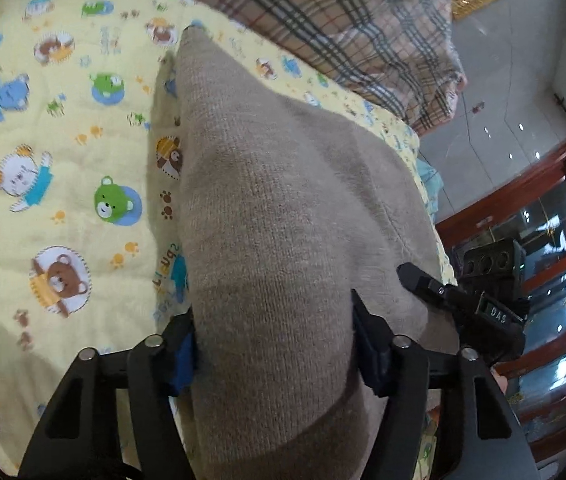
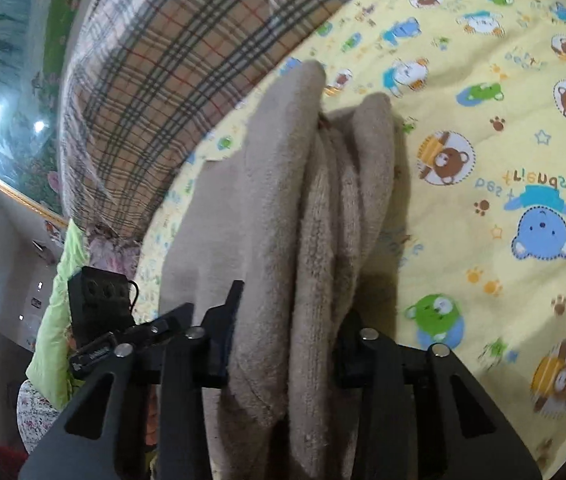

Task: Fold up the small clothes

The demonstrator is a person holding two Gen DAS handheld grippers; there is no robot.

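Fuzzy beige knit garment (image 1: pixel 283 216) bunched in ridges, quilted bear-print blanket (image 1: pixel 63 140)

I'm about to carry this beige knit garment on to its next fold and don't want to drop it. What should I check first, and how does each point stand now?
1. Left gripper has the beige knit garment between its fingers: ok, cloth fills the gap and both pads press on it.
2. Right gripper has the garment too: ok, several bunched layers are pinched.
3. Every layer is caught in the right grip: cannot tell, the folds hide each other.
4. Garment lies flat: not ok, it is bunched and ridged.
5. Yellow bear-print quilt beside the garment offers bare room: ok.
6. Plaid blanket is apart from the garment: ok in the right wrist view.
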